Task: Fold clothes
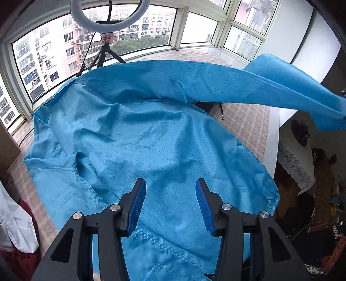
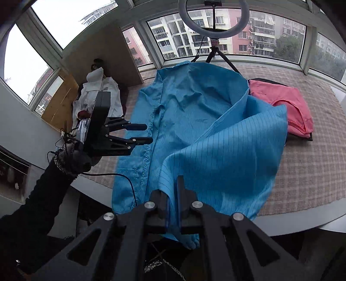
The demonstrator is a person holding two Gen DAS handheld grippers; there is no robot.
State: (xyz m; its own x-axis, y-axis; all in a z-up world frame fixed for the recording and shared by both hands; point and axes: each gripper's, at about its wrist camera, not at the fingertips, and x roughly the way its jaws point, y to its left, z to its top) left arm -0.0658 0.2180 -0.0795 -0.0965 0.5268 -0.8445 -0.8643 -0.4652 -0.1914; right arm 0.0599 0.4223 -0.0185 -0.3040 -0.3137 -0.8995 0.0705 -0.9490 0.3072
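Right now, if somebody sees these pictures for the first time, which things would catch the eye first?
First, the big blue garment spread over the checked table cover, with the right gripper shut on one part of it and lifting it. Next, the folded pink garment at its far right side, and the ring light on a tripod before the windows.

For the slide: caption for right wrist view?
Right gripper pinches blue striped jacket's sleeve over checked tablecloth; left gripper open.

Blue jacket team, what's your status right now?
Right claw pinching blue jacket sleeve. Left claw open, empty above it. Pink garment beside, partly overlapped.
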